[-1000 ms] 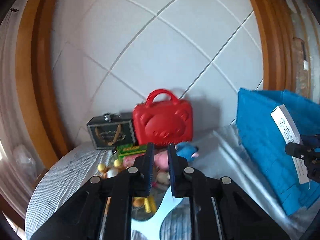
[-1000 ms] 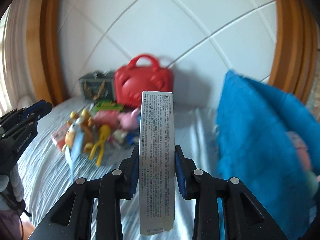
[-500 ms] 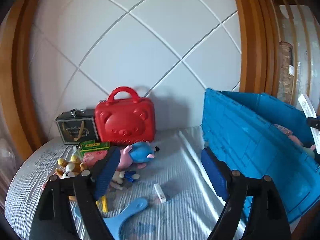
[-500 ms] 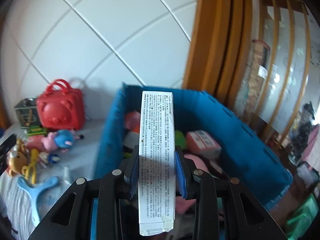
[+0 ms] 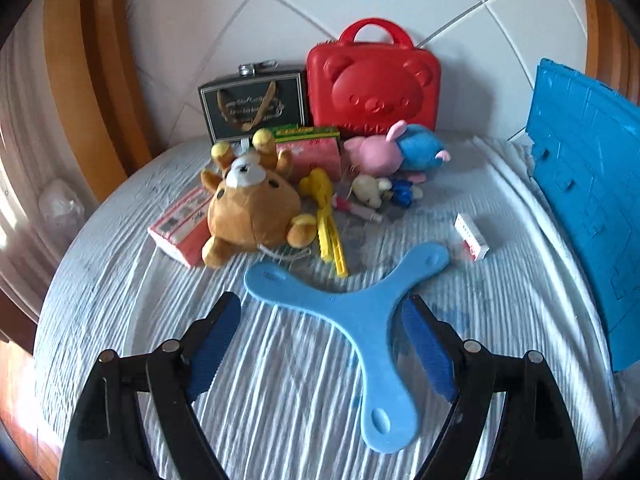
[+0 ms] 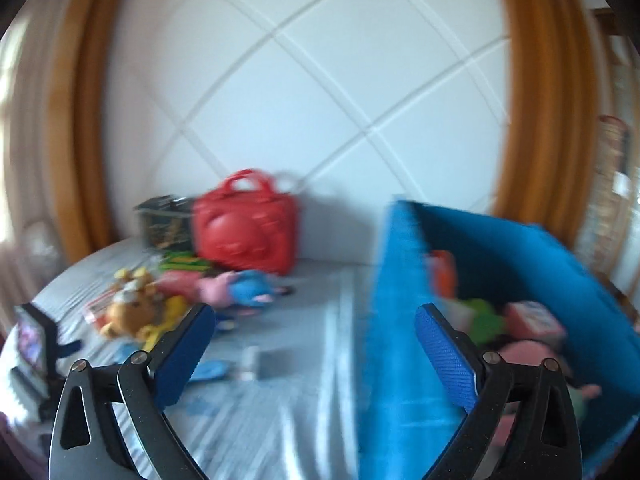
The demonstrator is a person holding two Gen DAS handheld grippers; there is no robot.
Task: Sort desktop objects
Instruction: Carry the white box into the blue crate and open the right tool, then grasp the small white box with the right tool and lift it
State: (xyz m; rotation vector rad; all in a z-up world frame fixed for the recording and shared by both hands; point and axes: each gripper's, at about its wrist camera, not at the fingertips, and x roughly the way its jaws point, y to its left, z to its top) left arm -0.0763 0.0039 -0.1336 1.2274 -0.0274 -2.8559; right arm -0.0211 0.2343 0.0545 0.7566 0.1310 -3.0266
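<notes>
A blue three-armed boomerang (image 5: 360, 324) lies flat on the white striped cloth (image 5: 120, 280). My left gripper (image 5: 322, 312) stands open low over it, with the boomerang's middle between the fingers and neither pad pressing on it. In the right wrist view my right gripper (image 6: 316, 316) is opening wide with nothing between its jaws. It hangs at the near wall of the blue crate (image 6: 404, 280), which holds several toys and boxes. That view is blurred. The long white box is not in sight.
A brown bear plush (image 5: 252, 204), yellow toy tongs (image 5: 328, 216), a pink and blue plush (image 5: 396, 152), a pink packet (image 5: 180, 228) and a small white box (image 5: 472, 236) lie beyond the boomerang. A red bear case (image 5: 374, 84) and a dark box (image 5: 252, 104) stand against the wall. The blue crate (image 5: 588, 184) stands at the right.
My left gripper opened and dropped to the boomerang. My right gripper carried the long white box over the crate, let it go, opened wide and swung back left.
</notes>
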